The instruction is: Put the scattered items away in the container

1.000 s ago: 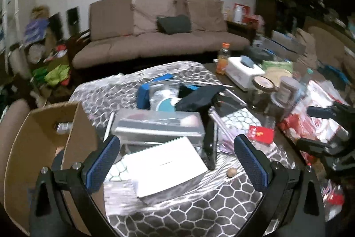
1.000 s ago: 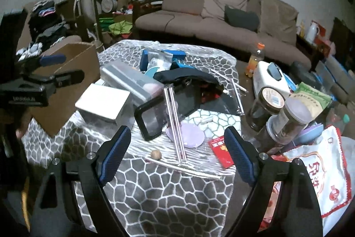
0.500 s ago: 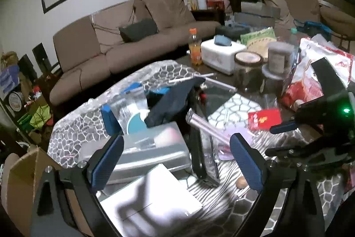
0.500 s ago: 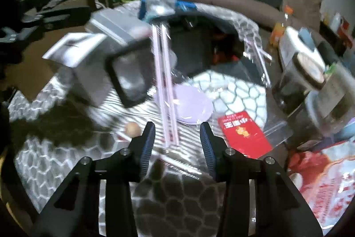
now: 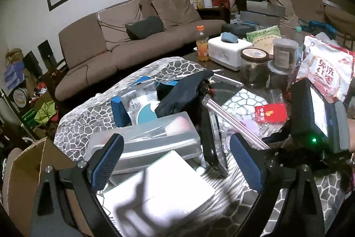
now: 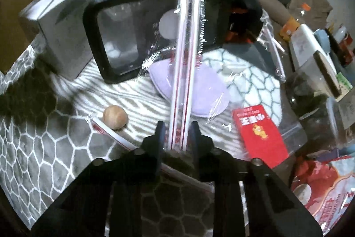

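My right gripper (image 6: 176,133) is shut on the near end of a wrapped pack of chopsticks (image 6: 187,54), which leans up over a black-framed mirror (image 6: 155,34). The pack also shows in the left wrist view (image 5: 230,120), with the right gripper's body (image 5: 310,126) beside it. My left gripper (image 5: 175,161) is open above a white box (image 5: 159,197), in front of a clear plastic case (image 5: 144,139). The cardboard box (image 5: 28,170) stands at the table's left edge.
On the patterned cloth lie a wooden ball (image 6: 115,117), a second wrapped pair of chopsticks (image 6: 115,137), a lilac pad (image 6: 206,90), a red packet (image 6: 261,132) and a dark pouch (image 5: 184,92). Jars (image 5: 255,68), a bottle (image 5: 202,46) and a snack bag (image 5: 326,72) crowd the right.
My right gripper moved forward and down and closed on the chopstick pack. My left gripper swung right and stayed open, over the white box.
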Available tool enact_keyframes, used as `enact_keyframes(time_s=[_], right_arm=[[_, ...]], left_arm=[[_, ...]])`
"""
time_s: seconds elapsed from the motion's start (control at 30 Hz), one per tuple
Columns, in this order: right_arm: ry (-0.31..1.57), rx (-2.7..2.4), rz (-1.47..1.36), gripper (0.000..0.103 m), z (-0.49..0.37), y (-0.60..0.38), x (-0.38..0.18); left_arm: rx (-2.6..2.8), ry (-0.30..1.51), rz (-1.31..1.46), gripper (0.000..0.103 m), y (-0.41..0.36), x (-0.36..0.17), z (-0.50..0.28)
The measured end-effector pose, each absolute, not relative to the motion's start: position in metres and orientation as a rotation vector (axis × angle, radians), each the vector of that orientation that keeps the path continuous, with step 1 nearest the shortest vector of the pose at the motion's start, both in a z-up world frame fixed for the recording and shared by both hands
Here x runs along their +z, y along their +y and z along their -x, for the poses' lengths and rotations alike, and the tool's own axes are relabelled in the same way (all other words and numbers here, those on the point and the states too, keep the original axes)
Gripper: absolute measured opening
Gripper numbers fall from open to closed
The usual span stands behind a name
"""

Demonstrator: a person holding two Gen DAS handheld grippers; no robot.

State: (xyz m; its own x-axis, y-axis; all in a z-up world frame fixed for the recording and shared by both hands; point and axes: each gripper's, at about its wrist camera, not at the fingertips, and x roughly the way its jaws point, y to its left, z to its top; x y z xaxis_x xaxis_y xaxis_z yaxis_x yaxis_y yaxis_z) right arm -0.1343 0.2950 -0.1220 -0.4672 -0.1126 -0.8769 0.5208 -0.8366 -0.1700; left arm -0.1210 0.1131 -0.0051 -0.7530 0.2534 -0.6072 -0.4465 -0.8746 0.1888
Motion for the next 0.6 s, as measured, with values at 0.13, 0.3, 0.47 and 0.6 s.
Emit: enact_keyframes(time_s=[0.13, 0.3, 0.47, 0.6], right_arm=[[0.576, -2.327, -1.337, 0.013, 0.129, 0.297, -0.112], [0.603, -2.351, -1.299, 0.013, 0.12, 0.296, -0.1], [0.717, -2.367, -1.246, 0.013, 0.107, 0.29, -0.093], [0.756, -2.395, -1.173, 0.013, 0.098, 0.288, -0.082]], left_arm=[[2.569, 0.427, 0.845, 0.097, 0.112, -0.004, 0.12], [2.507, 0.326, 0.899, 0.097, 0.11, -0.005, 0.121], [2.502, 0.245, 0.907, 0.097, 0.11, -0.005, 0.118], [2.53, 0.182, 0.902, 0.097, 0.109, -0.003, 0.117]])
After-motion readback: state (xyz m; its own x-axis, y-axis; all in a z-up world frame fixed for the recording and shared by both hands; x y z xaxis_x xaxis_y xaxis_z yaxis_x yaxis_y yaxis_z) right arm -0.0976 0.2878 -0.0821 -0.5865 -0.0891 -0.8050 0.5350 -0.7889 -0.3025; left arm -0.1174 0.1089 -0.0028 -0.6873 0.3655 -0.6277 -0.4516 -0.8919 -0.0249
